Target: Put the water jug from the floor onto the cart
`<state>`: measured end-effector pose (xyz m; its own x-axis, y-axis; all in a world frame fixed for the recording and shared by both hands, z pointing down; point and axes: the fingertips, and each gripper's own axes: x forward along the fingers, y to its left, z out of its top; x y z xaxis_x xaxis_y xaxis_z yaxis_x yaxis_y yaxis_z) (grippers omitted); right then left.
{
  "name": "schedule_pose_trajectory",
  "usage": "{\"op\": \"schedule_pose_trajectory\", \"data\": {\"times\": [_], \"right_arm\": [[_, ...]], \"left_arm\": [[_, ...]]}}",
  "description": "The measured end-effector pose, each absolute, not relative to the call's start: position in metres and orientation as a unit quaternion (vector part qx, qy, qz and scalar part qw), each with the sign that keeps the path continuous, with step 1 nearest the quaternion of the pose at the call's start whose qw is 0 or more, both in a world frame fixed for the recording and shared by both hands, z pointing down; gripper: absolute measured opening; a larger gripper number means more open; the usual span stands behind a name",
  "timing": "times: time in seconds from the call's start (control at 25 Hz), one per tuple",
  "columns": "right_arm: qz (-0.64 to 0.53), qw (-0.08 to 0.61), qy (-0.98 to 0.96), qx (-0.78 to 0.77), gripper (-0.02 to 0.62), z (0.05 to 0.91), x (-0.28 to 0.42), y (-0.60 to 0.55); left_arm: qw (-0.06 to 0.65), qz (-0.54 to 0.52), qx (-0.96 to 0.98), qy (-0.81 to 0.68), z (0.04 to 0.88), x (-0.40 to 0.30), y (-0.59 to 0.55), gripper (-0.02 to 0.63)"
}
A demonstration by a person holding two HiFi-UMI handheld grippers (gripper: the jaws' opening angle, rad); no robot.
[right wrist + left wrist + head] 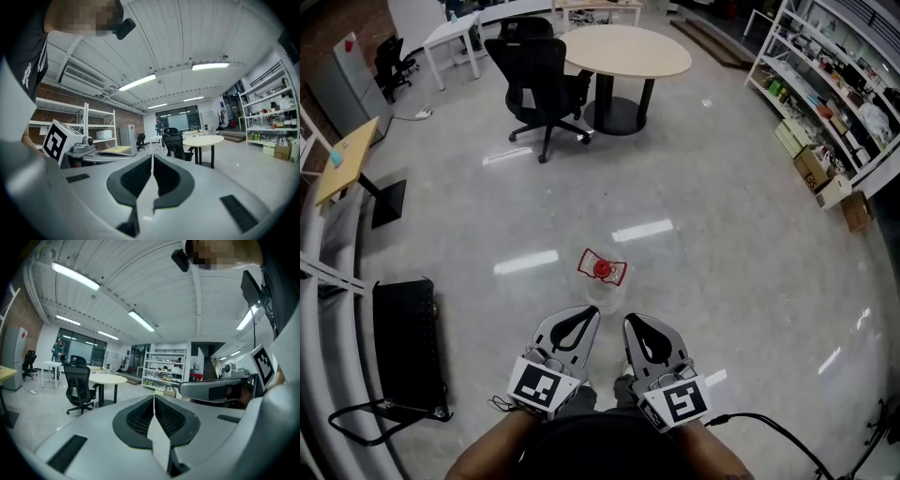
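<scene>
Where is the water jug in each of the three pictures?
Head view: the water jug stands on the floor, just below the middle of the picture.
Left gripper view: not in it.
Right gripper view: not in it.
Shared landmark: the beige round table, at the top in the head view, left of centre in the left gripper view, and right of centre in the right gripper view.

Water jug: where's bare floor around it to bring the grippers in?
Bare floor rings the water jug: far side toward the office chair, right up to the shelves, left to the black platform. Tightest is the near side, by the left gripper and right gripper.
</scene>
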<state>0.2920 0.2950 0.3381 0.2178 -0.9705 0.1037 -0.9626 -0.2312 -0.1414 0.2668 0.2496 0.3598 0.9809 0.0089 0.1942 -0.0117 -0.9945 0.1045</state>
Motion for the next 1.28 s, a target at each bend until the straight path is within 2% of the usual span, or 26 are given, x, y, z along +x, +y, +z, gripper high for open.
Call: {"op": "schedule_pose_trajectory", "data": {"times": [0.4, 0.56, 0.76, 0.84, 1.04, 1.28], "right_arm": [[-0.138, 0.006, 0.615, -0.777, 0.003, 0.409, 0.416, 0.211], [-0.156, -0.013, 0.58, -0.799, 0.003, 0.471, 0.47, 0.188], [-0.184, -0.035, 0.517, -0.835, 0.005, 0.611, 0.517, 0.169], [-0.206, -0.046, 0.493, -0.844, 0.008, 0.685, 0.528, 0.162], [-0.279, -0.079, 0.456, -0.841, 0.088, 0.855, 0.536, 0.153], [-0.333, -0.09, 0.41, -0.844, 0.14, 0.951, 0.548, 0.152]], "left_arm": [[0.066, 0.141, 0.987, -0.029, 0.433, 0.401, 0.164, 0.005], [0.063, 0.15, 0.985, -0.054, 0.487, 0.443, 0.123, 0.005], [0.051, 0.178, 0.981, -0.057, 0.621, 0.47, 0.068, 0.006], [0.051, 0.207, 0.976, -0.053, 0.689, 0.474, 0.043, 0.026], [0.076, 0.262, 0.961, -0.038, 0.844, 0.479, 0.01, 0.087], [0.108, 0.33, 0.938, -0.02, 0.958, 0.481, -0.005, 0.132]]}}
